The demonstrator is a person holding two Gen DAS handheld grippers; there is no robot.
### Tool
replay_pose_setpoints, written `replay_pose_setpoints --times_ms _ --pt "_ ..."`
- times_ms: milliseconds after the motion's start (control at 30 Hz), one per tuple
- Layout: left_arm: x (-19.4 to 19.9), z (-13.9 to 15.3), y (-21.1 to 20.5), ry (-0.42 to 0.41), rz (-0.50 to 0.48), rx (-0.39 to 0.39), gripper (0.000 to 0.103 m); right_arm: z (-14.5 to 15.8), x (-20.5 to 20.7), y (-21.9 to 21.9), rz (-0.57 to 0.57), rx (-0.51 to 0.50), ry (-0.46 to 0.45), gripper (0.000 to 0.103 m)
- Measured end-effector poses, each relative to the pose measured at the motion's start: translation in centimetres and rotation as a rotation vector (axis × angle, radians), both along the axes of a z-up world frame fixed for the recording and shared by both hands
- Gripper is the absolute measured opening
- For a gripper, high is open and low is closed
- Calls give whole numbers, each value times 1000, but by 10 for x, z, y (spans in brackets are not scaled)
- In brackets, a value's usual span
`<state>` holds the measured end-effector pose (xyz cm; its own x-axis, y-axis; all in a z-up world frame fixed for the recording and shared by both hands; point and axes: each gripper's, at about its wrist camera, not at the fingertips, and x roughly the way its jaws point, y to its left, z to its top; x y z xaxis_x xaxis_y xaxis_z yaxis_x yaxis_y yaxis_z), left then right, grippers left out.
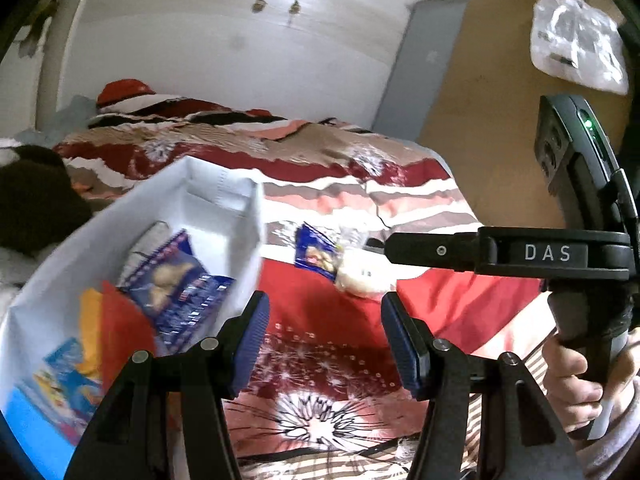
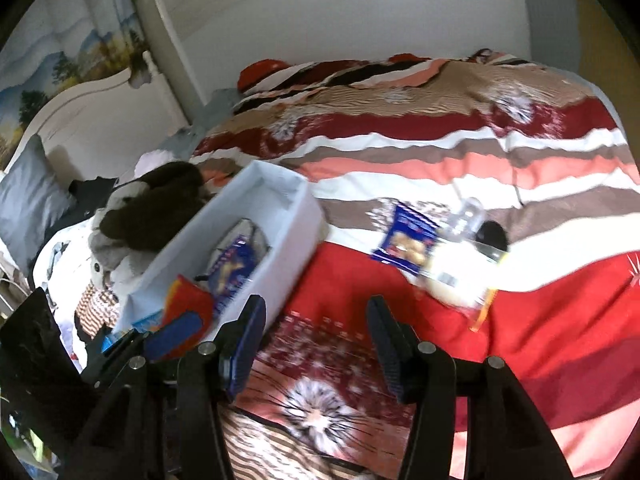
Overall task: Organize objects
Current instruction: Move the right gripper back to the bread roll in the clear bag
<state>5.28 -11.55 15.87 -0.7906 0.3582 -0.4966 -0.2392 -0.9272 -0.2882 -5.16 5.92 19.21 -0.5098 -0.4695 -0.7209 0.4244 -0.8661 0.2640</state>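
A white box [image 1: 240,216] [image 2: 292,200] sits on the bed at the left, holding a blue snack packet [image 1: 176,280] [image 2: 234,268], a red and yellow packet [image 1: 116,320] [image 2: 188,300] and a light blue item [image 1: 64,376]. A second blue snack packet [image 1: 314,252] [image 2: 408,240] lies on the bedspread beside a pale wrapped bun [image 1: 360,276] [image 2: 460,276]. My left gripper [image 1: 324,344] is open and empty, next to the box. My right gripper [image 2: 316,344] is open and empty; in the left wrist view its body [image 1: 520,252] reaches in from the right toward the bun.
The bed has a red, brown and white striped bedspread [image 2: 440,152]. A brown and white plush toy [image 2: 148,200] and a grey pillow [image 2: 28,196] lie left of the box. A clear plastic piece [image 2: 468,216] and a black round object [image 2: 492,236] lie behind the bun.
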Motion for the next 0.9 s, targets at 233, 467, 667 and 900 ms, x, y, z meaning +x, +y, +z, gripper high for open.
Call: replay_pose_setpoints --times_ms 233,467,667,900 --pt "-16 -31 24 -92 -17 -29 57 -27 3 57 -50 -95 -32 51" --pt "-31 -57 46 -181 -21 -23 57 -66 15 109 -153 -279 49 60" --pt "-51 -66 75 -163 -4 -179 57 -89 23 124 -159 -355 270 83" --pt "-84 -105 72 -246 60 -300 57 -92 -23 128 -245 -116 145 70"
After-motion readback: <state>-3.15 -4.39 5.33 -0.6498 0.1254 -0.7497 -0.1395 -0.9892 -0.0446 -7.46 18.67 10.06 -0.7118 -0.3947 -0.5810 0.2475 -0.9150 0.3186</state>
